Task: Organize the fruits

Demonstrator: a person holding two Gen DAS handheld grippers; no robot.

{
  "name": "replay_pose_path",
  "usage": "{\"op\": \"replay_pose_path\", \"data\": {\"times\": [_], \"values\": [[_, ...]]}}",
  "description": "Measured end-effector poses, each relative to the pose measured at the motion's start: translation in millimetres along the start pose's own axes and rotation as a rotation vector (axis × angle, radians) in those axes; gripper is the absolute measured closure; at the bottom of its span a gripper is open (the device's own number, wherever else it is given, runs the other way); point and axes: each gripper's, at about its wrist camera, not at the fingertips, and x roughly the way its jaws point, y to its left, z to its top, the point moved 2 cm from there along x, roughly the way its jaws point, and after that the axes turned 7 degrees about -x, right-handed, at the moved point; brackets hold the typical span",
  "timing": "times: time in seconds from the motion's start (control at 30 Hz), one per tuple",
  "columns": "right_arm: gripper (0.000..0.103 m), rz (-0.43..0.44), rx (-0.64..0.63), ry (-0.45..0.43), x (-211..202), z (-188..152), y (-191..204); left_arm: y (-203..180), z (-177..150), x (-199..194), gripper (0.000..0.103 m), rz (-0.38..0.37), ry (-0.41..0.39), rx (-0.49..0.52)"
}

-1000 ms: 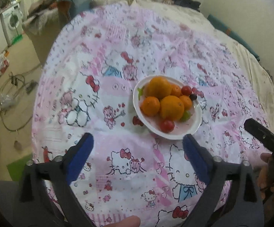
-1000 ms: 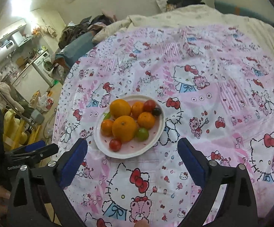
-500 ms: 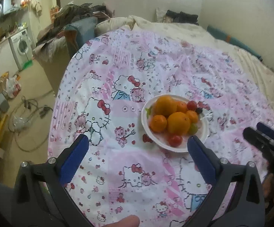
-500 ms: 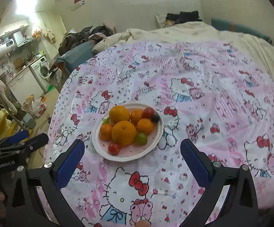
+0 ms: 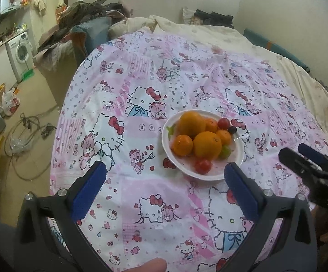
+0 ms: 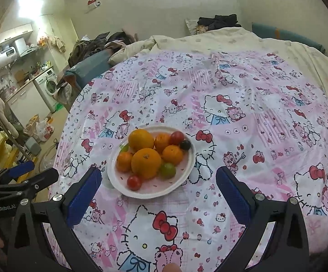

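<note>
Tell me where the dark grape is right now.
The dark grape sits at the plate's far right rim in the right wrist view, beside the red tomato and just beyond a small orange.

Lived-in home, bedroom open to a kitchen corner: bed (image 6: 277,52) under a cartoon-print cover (image 6: 243,95), washing machine (image 5: 20,53), wall-mounted water heater (image 6: 4,56), heaped clothes (image 5: 84,15).
</note>
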Motion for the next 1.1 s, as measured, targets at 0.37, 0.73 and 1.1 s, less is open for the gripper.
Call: {"op": "replay_pose_path", "data": {"times": [0.37,0.73,1.1], "values": [[0.0,-0.014,0.011,0.009,2.9,-2.5,-0.6,-3.9,-0.3,0.1,0.0,-0.007,0.002,0.012],[0.0,-0.015,0.007,0.007,2.0,-3.0,-1.5,-0.7,-0.7,0.7,0.0,-0.001,0.009,-0.005],[0.0,-0.014,0.008,0.008,1.6,-2.6,-2.3,0.0,-0.6,0.8,0.0,-0.003,0.011,-0.007]]}}
